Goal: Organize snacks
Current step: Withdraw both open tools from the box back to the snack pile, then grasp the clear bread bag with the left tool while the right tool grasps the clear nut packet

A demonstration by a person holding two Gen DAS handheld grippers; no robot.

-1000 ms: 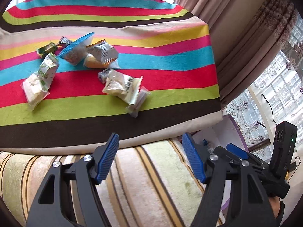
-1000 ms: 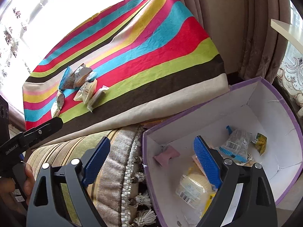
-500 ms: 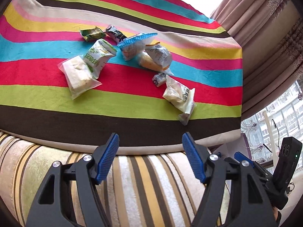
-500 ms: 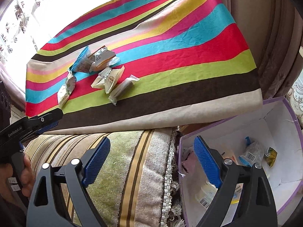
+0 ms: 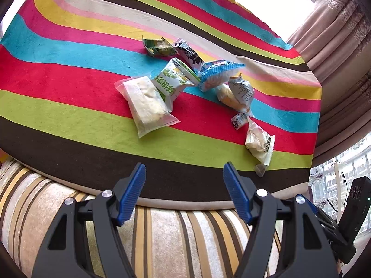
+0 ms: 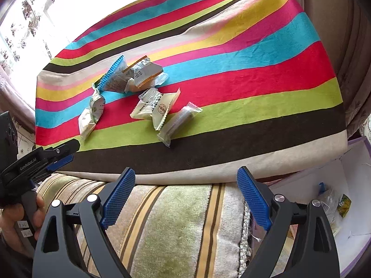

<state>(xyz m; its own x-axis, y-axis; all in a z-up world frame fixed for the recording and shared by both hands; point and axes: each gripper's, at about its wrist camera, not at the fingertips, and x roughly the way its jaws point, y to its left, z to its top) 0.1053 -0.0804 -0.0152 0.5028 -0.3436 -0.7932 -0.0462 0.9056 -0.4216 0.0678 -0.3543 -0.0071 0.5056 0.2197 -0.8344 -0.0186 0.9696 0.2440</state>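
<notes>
Several wrapped snacks lie in a loose cluster on the striped cloth (image 5: 69, 106). Among them are a clear packet with a pale cake (image 5: 146, 103), a green-and-white packet (image 5: 172, 81), a blue-edged packet (image 5: 218, 73) and a beige packet (image 5: 259, 144). My left gripper (image 5: 184, 165) hangs open and empty over the cloth's near edge, short of the snacks. My right gripper (image 6: 186, 169) is also open and empty, wider, at the same edge. From the right wrist the beige packet (image 6: 157, 107) and a long clear packet (image 6: 179, 121) lie nearest.
A striped velvet cushion (image 6: 176, 220) sits under both grippers. At the right stands a purple-rimmed white box (image 6: 354, 162) with a few snacks (image 6: 329, 199) inside. Curtains (image 5: 336, 34) close off the right side. A hand (image 6: 14, 213) holds the left gripper's handle.
Both grippers have moved left along the cushion toward the cloth. The snacks now sit nearer the middle of both views, and the box has slid to the right edge. Jaws unchanged.
</notes>
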